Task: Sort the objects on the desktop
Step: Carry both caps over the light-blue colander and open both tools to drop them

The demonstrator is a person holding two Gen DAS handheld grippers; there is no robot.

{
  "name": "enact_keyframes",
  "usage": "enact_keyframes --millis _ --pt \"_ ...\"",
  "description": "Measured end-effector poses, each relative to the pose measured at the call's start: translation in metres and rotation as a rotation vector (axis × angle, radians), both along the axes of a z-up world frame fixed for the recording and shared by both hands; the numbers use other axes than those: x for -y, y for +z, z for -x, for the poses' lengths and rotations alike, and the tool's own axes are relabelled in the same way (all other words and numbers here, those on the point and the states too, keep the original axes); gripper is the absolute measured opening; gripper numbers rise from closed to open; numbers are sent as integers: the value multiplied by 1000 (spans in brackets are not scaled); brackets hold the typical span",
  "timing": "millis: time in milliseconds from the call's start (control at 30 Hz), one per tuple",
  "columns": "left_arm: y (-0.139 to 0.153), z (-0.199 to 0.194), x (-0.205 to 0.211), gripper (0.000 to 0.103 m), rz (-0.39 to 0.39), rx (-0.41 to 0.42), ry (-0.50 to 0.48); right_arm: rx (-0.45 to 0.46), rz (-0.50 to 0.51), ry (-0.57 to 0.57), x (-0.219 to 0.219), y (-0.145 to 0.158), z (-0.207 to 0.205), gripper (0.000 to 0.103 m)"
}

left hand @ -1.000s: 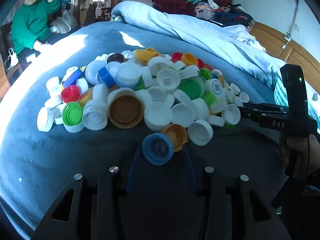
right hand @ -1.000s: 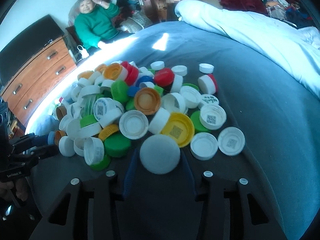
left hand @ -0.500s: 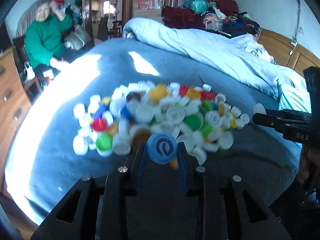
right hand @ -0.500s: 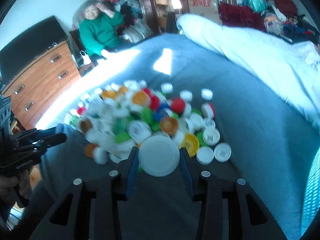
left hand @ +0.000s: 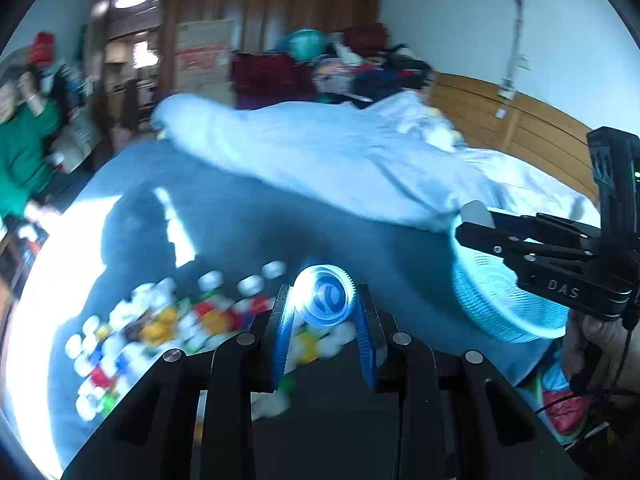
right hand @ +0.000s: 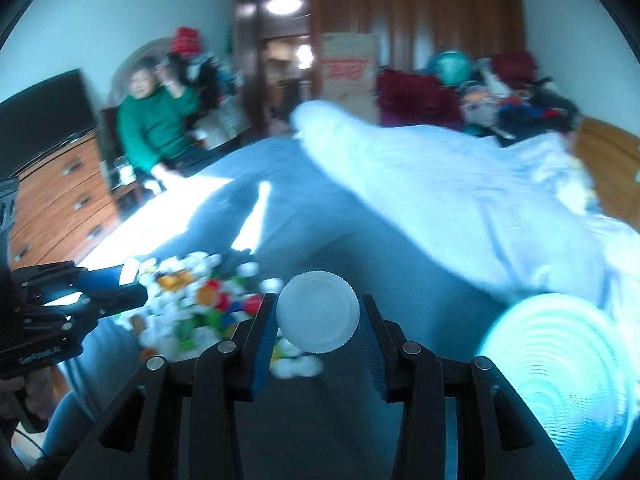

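My left gripper (left hand: 325,304) is shut on a blue bottle cap (left hand: 326,298) and holds it high above the bed. My right gripper (right hand: 318,318) is shut on a large white bottle cap (right hand: 318,318), also lifted. The blurred pile of coloured bottle caps (left hand: 160,324) lies below and to the left on the blue-grey bedspread; it also shows in the right wrist view (right hand: 200,300). A light blue ribbed basket (left hand: 500,304) sits at the bed's right side, beneath the right gripper, and shows at lower right in the right wrist view (right hand: 556,364).
A rumpled white duvet (left hand: 340,160) lies across the far side of the bed. A person in a green sweater (right hand: 154,128) sits at the far left beside a wooden dresser (right hand: 60,196). A wooden headboard (left hand: 500,124) stands at right.
Both grippers have risen from the pile with their caps and swung right toward the basket. The pile has dropped low in both views and the basket has come into view.
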State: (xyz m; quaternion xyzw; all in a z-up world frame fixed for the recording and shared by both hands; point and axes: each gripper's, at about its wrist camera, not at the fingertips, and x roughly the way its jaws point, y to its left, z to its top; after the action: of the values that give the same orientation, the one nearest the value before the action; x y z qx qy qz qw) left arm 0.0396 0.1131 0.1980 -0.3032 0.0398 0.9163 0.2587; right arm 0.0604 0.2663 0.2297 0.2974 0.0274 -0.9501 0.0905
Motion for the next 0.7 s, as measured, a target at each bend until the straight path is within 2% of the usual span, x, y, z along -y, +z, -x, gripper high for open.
enact_keyframes --millis 167,300,500,600,700 --pt "21 1 -77 25 47 -15 -110 -9 9 -129 -69 16 -15 44" --pt "31 2 -139 25 73 4 -191 7 8 -234 -122 20 -28 44" --pt "31 1 -238 25 123 87 -310 104 23 -433 -212 2 -48 44" --pt "27 -6 -289 25 159 122 -348 133 53 -476 -237 -6 -55 44" --pt "22 -12 -306 25 171 129 -369 142 59 -476 -246 -9 -62 44"
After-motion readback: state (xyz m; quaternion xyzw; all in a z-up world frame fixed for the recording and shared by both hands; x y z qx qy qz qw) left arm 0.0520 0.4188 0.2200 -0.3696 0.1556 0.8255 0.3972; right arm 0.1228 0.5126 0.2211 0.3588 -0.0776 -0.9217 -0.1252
